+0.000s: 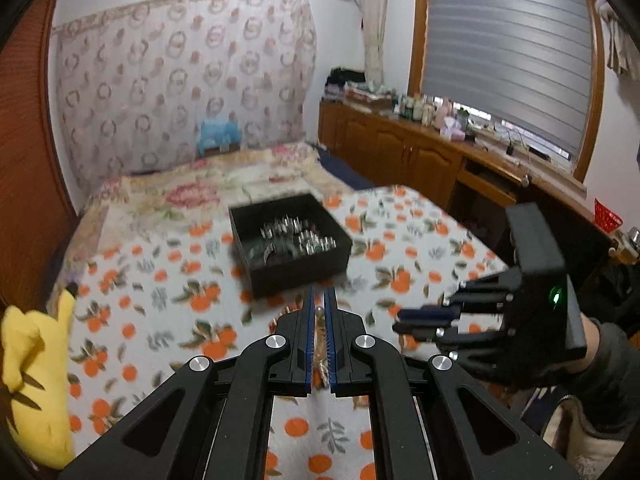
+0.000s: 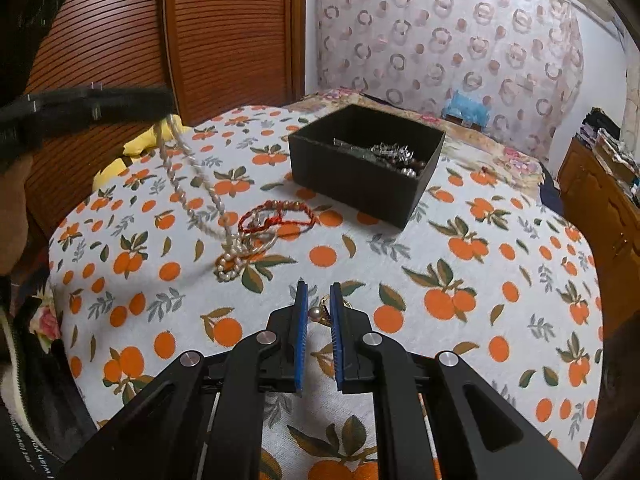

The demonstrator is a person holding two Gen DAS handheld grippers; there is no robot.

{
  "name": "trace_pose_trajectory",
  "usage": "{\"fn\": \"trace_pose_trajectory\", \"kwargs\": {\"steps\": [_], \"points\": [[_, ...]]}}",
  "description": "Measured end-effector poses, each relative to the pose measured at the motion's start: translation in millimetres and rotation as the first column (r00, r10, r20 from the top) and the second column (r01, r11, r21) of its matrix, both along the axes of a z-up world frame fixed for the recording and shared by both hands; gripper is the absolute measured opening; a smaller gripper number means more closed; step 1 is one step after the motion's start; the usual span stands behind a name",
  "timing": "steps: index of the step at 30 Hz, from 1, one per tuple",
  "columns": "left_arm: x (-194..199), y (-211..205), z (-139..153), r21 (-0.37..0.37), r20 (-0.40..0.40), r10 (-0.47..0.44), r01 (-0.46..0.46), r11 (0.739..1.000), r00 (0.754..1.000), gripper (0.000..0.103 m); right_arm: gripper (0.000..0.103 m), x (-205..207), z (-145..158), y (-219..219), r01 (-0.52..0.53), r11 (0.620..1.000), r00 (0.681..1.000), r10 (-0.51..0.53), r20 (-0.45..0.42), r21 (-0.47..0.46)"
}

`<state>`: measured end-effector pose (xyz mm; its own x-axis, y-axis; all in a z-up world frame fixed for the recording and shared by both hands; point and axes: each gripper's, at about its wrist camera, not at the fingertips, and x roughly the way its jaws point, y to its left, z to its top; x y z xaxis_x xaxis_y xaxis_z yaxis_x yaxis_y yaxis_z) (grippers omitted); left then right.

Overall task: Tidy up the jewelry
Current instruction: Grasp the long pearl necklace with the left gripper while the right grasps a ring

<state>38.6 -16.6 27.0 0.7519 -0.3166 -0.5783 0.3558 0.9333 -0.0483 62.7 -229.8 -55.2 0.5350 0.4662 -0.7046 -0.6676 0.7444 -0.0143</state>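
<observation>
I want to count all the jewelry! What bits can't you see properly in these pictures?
- Pieces inside the black box: its walls hide some, and blur smears them in the left wrist view.
- Pearl necklace: its top vanishes into the blurred left gripper.
- Ring with a pearl: partly hidden by the right gripper.

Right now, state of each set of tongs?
Left tongs: shut on the pearl necklace, which trails down to the cloth.
Right tongs: shut on a pearl ring.

My box (image 1: pixel 292 240) is blurring at twelve o'clock; its jewelry (image 1: pixel 296 238) is smearing beyond telling pieces apart.
</observation>
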Motion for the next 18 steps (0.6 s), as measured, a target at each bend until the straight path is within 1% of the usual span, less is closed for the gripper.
{"fn": "trace_pose_trajectory", "kwargs": {"steps": [4, 7, 13, 18], "points": [[-1.6, 2.8, 25.2, -0.016, 0.046, -0.002, 0.003, 1.0, 0.999, 0.004, 0.012, 0.9, 10.2, -1.6, 0.001, 1.0, 1.0, -0.002, 0.019, 0.008], [-3.2, 2.9, 43.1, -0.011, 0.088, 0.003, -0.002, 1.0, 0.996, 0.004, 0.012, 1.7, 17.0, -1.8, 0.002, 1.0, 1.0, -0.002, 0.031, 0.012], [1.2, 2.2, 67.8, 0.007, 0.145, 0.006, -0.008, 1.0, 0.989, 0.004, 0.012, 5.8, 33.0, -1.0, 0.003, 1.0, 0.998, -0.005, 0.06, 0.03], [13.2, 1.2, 80.8, 0.012, 0.166, 0.011, -0.013, 1.0, 0.986, 0.004, 0.012, 17.1, 47.3, -0.9, 0.006, 0.999, 0.996, -0.01, 0.085, 0.044]]}}
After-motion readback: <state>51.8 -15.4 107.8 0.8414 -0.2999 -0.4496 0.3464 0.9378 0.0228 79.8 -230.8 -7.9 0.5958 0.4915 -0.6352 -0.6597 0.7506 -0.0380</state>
